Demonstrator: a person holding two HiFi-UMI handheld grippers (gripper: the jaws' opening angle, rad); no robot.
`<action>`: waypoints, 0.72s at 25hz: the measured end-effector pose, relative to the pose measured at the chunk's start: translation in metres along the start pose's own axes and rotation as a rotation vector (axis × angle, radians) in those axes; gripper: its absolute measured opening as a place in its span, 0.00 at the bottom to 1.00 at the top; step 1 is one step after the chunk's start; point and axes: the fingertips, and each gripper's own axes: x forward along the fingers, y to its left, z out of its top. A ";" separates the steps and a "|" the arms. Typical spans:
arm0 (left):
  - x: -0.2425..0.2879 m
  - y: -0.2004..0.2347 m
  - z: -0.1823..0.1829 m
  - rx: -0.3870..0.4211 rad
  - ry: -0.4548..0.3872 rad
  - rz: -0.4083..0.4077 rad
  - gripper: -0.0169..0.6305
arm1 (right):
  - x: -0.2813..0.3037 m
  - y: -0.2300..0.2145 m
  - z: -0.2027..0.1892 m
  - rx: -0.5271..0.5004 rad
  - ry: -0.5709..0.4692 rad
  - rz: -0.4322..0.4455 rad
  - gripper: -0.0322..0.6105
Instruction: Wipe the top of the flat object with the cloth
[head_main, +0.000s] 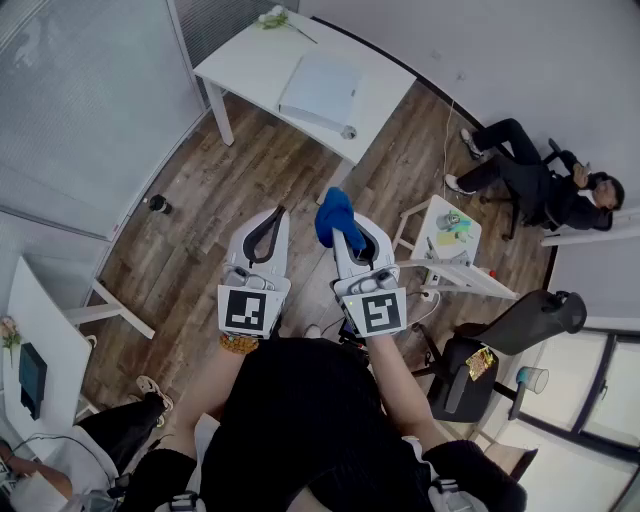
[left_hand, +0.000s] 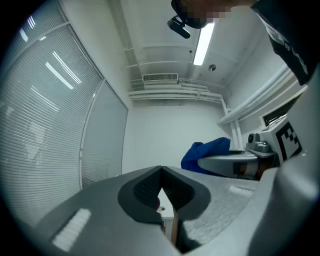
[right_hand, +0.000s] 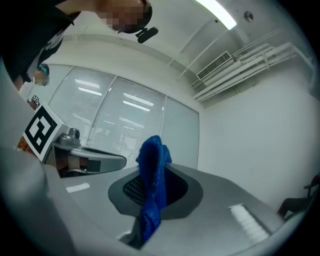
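In the head view we hold both grippers up close to our body, over the wooden floor. The right gripper is clamped on the blue cloth, which bunches up above its tips. The left gripper sits just beside it on the left. The flat object lies on the white table, far ahead and well apart from the cloth.

In the left gripper view, the jaws meet at their tips with nothing between them.

In the right gripper view, the cloth hangs pinched between the jaws.

We judge that wiping has not begun and we are bringing the cloth over. Next we need to reach the far table and lay the cloth flat on the object's top.
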 end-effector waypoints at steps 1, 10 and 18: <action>0.007 0.009 -0.001 -0.002 0.004 -0.007 0.03 | 0.009 -0.001 -0.006 0.011 0.017 0.010 0.11; 0.066 0.057 -0.022 -0.008 0.044 -0.108 0.03 | 0.064 -0.030 -0.032 0.051 0.070 -0.060 0.12; 0.159 0.044 -0.050 0.021 0.112 -0.142 0.03 | 0.096 -0.128 -0.067 0.109 0.080 -0.114 0.12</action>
